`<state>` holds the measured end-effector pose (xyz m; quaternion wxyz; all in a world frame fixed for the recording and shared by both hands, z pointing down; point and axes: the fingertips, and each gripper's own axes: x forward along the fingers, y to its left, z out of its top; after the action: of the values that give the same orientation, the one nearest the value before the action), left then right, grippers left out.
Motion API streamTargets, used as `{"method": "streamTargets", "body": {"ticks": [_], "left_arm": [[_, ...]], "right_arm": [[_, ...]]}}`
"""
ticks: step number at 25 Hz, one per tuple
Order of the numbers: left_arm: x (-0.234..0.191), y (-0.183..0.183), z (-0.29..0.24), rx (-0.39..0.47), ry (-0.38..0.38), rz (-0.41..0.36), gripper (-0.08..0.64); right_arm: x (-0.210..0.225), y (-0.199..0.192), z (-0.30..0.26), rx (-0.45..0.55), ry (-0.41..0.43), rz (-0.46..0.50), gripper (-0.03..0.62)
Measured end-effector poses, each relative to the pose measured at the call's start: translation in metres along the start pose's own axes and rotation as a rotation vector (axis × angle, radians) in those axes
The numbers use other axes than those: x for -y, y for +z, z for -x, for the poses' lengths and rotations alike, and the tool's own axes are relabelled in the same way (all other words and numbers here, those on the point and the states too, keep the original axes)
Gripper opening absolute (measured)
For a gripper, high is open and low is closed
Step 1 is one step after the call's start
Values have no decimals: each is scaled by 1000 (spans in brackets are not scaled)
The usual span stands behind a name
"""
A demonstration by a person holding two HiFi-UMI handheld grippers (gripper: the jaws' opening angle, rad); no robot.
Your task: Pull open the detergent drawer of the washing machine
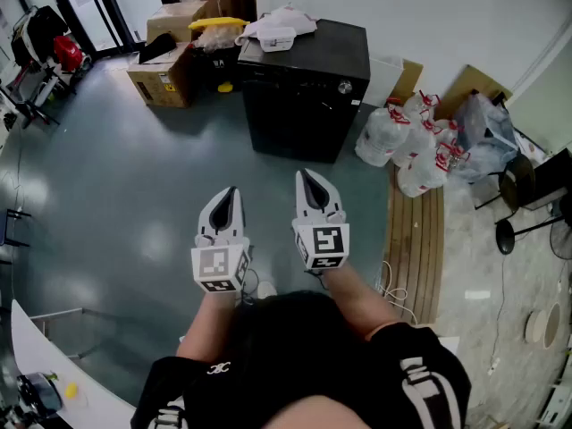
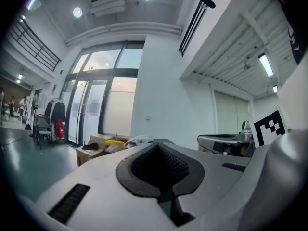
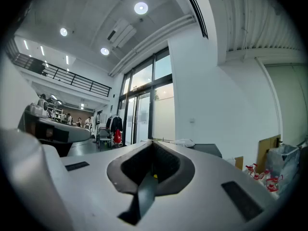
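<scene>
The person holds both tools level over the grey floor (image 1: 134,204). The left gripper (image 1: 230,192) has its jaws pressed together with nothing between them, and the right gripper (image 1: 307,177) is likewise closed and empty. The black washing machine (image 1: 308,92) stands well ahead of them at the floor's far edge, against the white wall, untouched. I cannot pick out its detergent drawer from here. Cardboard boxes (image 1: 165,71) sit just beside its left, plastic bags (image 1: 413,139) on its right.
</scene>
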<state>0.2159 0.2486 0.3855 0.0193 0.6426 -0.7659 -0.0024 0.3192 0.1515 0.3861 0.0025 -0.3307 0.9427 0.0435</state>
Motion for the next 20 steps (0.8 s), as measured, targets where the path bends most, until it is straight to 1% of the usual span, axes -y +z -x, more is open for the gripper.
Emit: {"method": "streamTargets", "body": {"ticks": [5, 10, 14, 20], "left_arm": [[10, -1, 17, -5, -18, -21, 2], [12, 0, 21, 2, -23, -29, 2], [7, -1, 16, -8, -24, -23, 2], [-10, 1, 5, -1, -28, -22, 2]], "right_arm": [[-3, 1, 16, 0, -11, -14, 2], [-6, 0, 21, 8, -12, -11, 2], [-11, 4, 16, 26, 21, -24, 1], [-25, 8, -3, 41, 70, -43, 1]]}}
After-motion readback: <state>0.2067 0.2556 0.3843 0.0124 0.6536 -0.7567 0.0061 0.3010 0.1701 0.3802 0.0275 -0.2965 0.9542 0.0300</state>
